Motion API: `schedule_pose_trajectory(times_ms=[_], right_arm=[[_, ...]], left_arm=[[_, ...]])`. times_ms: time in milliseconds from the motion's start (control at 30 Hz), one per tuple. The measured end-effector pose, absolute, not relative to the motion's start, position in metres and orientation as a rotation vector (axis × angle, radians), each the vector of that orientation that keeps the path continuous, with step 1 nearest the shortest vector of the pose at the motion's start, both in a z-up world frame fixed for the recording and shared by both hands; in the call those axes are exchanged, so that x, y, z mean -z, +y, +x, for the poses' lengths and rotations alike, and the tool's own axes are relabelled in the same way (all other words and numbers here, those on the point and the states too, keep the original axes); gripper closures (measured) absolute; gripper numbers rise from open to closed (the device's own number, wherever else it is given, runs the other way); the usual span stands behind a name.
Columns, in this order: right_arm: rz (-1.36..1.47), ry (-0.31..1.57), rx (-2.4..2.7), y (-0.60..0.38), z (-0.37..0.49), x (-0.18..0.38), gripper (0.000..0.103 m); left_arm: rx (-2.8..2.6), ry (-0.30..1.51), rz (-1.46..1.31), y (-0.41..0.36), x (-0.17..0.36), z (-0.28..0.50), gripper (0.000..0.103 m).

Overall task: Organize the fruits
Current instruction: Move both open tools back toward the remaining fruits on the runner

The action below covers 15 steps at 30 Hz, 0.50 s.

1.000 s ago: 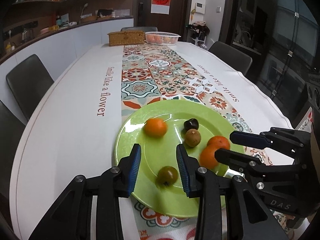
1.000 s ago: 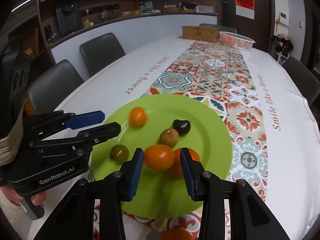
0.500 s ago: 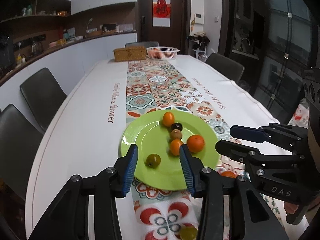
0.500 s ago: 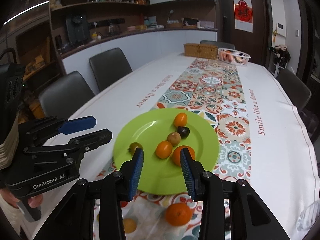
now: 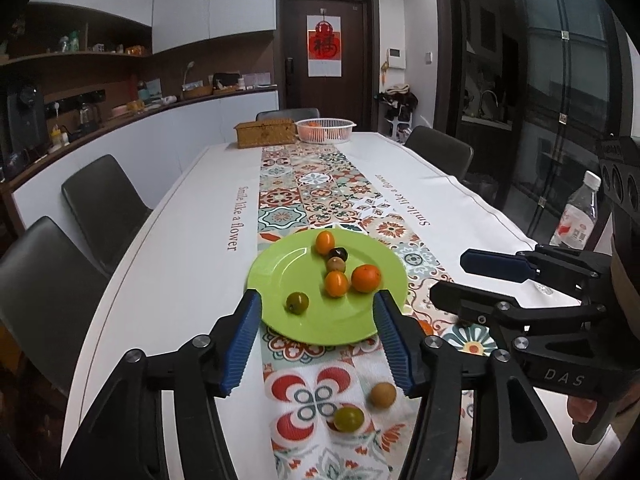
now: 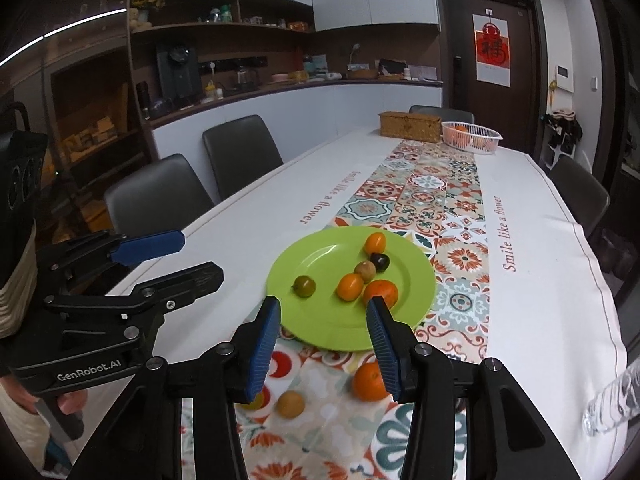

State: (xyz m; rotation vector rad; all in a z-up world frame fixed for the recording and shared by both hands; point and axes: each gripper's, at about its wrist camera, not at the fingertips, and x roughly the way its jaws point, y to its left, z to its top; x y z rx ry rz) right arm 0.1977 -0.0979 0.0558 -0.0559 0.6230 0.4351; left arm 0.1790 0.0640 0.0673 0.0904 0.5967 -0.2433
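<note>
A green plate (image 5: 280,280) (image 6: 316,320) on the patterned runner holds several small fruits: an orange (image 5: 365,278) (image 6: 381,293), two small orange fruits, a brown one, a dark one and a green one (image 5: 297,302) (image 6: 304,286). Loose on the runner near me lie a green fruit (image 5: 349,418), a brown fruit (image 5: 383,395) (image 6: 291,404) and an orange (image 6: 367,382). My left gripper (image 5: 318,340) is open and empty, held back above the plate's near rim. My right gripper (image 6: 324,340) is open and empty, also above the near rim.
A white basket (image 5: 325,130) with oranges and a wicker box (image 5: 265,133) stand at the table's far end. A plastic water bottle (image 5: 576,212) stands at the right edge. Dark chairs (image 5: 100,204) line both sides.
Both grippers have pulled back and up from the plate, and both have opened wider. The loose fruits on the runner have come into view.
</note>
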Motion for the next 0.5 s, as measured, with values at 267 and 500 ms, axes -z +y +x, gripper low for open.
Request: schedule_pose_trajectory(times_ms=[267,500], right_arm=[[-0.088,0.580,-0.442,-0.101,0.169,-0.058,0.052],[-0.124,0.527,-0.442,-0.101,0.144,-0.053,0.044]], left_arm=[[0.212,0.568,0.081,0.068,-0.063,0.140,0.043],[0.205,0.509,0.102,0.067,-0.054,0.115,0.041]])
